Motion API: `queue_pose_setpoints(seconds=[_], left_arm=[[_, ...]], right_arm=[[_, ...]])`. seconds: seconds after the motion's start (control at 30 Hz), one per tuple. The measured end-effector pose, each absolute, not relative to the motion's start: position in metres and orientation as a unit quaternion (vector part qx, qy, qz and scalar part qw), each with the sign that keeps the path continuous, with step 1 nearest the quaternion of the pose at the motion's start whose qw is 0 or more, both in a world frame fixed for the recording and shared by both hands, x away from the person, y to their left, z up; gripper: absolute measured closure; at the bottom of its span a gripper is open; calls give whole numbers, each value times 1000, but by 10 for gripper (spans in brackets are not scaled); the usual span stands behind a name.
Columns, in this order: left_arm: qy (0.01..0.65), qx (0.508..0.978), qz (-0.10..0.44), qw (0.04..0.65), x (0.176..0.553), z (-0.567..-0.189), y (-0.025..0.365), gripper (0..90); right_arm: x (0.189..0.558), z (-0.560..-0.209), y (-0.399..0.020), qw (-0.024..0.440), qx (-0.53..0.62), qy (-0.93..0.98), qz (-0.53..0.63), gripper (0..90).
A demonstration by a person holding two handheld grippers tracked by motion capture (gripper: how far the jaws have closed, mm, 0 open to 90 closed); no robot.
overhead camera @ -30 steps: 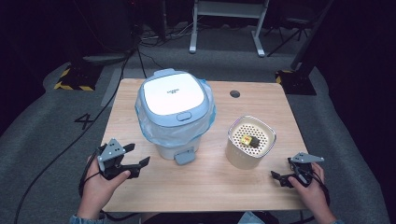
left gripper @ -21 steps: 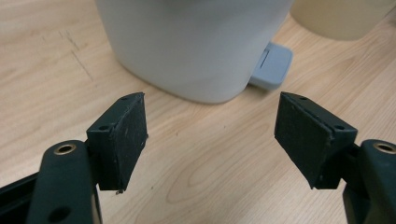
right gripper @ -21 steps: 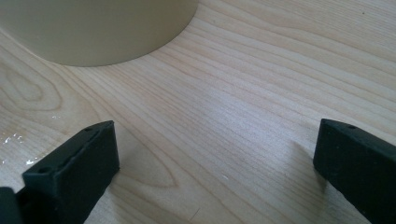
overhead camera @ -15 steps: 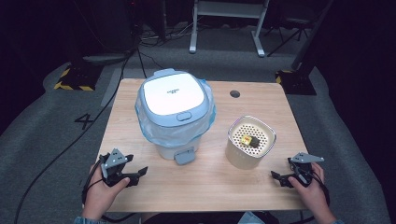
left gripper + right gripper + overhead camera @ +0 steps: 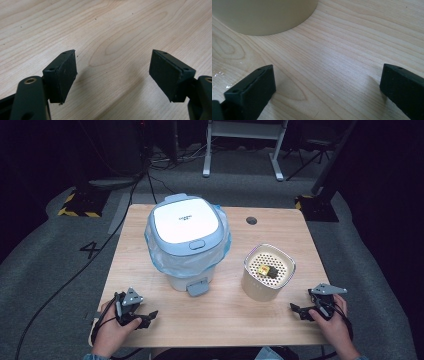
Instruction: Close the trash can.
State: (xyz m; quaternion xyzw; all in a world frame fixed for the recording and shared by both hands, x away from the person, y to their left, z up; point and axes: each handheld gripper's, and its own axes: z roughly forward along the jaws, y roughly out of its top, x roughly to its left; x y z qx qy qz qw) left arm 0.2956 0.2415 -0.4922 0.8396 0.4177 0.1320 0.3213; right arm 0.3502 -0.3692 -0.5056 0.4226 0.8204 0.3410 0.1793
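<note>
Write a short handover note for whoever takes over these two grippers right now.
Left gripper: open, holding nothing, low over the table's near left edge.
Right gripper: open, holding nothing, near the right edge, close to the cream basket.
Basket holds a small yellow and dark item. The lidded bin with a blue liner stands mid-table, lid shut.
Done: nothing visibly handled. Left: everything; the basket is nearest to the right gripper.

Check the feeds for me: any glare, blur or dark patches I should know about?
High view: table evenly lit, floor around it dark, slight sheen on the bin lid. Left gripper view: sharp, soft shadows under the open jaws. Right gripper view: beige cup slightly soft, small glare specks on the wood at left.
</note>
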Motion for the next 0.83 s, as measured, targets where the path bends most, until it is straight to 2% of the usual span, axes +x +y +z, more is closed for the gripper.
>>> queue_pose_setpoints(seconds=[0.23,0.4,0.57,0.67,0.83], left_arm=[[411,843,147,315,298,-499,240,190],[406,835,156,337,301,-505,241,149],[417,830,159,335,303,-505,240,146],[450,812,171,330,306,-505,242,146],[452,811,172,330,306,-505,242,145]], right_arm=[[350,-506,-369,179,423,820,341,1],[350,-506,-369,179,423,820,341,1],[350,-506,-369,179,423,820,341,1],[350,-506,-369,179,423,821,341,1],[350,-506,-369,179,423,820,341,1]])
